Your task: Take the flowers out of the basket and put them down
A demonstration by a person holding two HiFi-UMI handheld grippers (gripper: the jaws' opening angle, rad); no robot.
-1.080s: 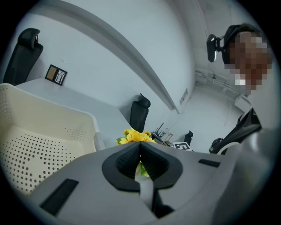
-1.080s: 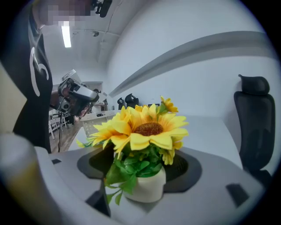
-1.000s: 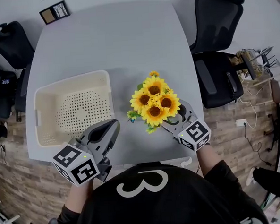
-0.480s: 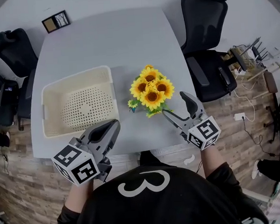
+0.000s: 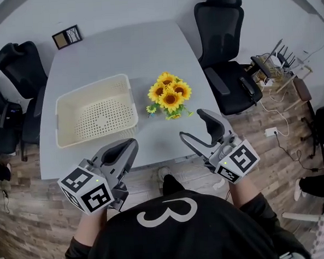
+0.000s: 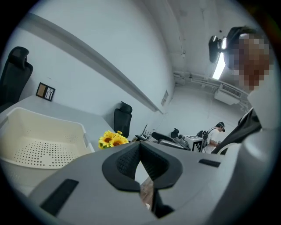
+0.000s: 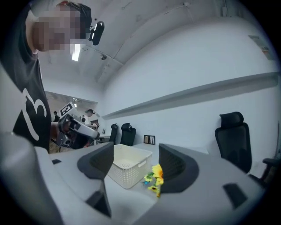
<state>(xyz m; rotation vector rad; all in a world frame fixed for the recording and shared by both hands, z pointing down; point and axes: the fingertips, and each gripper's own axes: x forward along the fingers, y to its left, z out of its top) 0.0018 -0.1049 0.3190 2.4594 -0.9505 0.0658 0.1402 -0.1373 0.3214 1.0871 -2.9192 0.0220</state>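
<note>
Now a bunch of yellow, brown-centred sunflowers point(image 5: 169, 94) was laid on the grey table point(image 5: 119, 52) just beside the empty cream perforated basket point(image 5: 98, 113), the left gripper point(image 5: 129, 147) was held closed, and the right gripper point(image 5: 192, 124), just narrowed, was held apart around nothing.

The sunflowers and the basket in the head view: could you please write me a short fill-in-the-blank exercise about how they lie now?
1. The sunflowers lie on the table, outside the basket, on its ___ side in the head view.
2. The basket is ___: no flowers are in it.
3. The left gripper has its jaws ___, not open.

Missing words: right; empty; shut
</note>
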